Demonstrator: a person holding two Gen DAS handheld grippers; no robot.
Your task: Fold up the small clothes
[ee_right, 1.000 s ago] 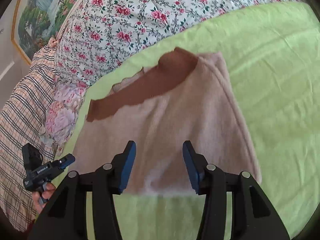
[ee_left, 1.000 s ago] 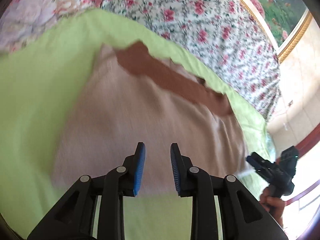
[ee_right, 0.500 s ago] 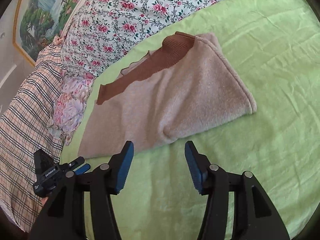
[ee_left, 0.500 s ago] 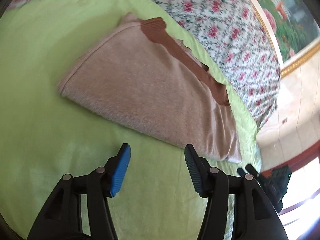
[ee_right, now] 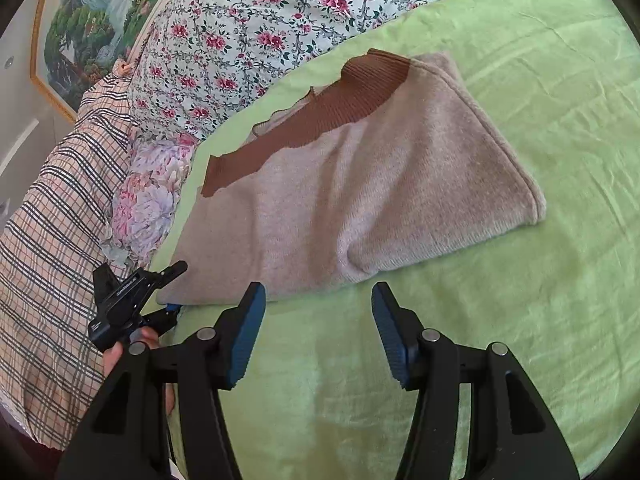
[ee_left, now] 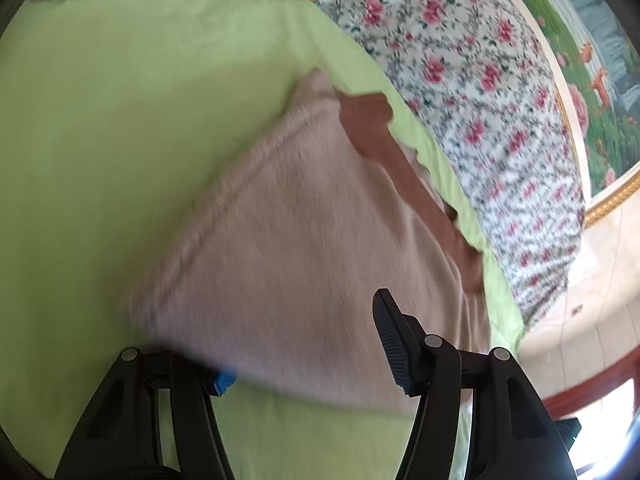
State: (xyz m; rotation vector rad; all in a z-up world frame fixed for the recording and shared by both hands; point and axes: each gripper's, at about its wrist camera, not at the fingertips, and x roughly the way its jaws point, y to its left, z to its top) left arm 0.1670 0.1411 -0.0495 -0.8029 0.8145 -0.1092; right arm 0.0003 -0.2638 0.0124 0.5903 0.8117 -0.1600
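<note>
We see beige knit garment (ee_right: 360,200), brown ribbed band, folded flat on green bed sheet (ee_right: 520,320) near floral edge. Left gripper (ee_left: 304,344) opening, fingers straddling garment corner; right gripper (ee_right: 318,336) released, empty.

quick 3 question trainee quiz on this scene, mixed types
1. True or false: the folded beige knit garment with a brown ribbed band lies on a wooden floor.
2. The right gripper is: A shut on the garment, B open, empty, C shut, empty.
3. What pattern has the quilt beyond the garment?
Key: 1 false, it lies on the light green sheet; 2 B; 3 pink flowers.
</note>
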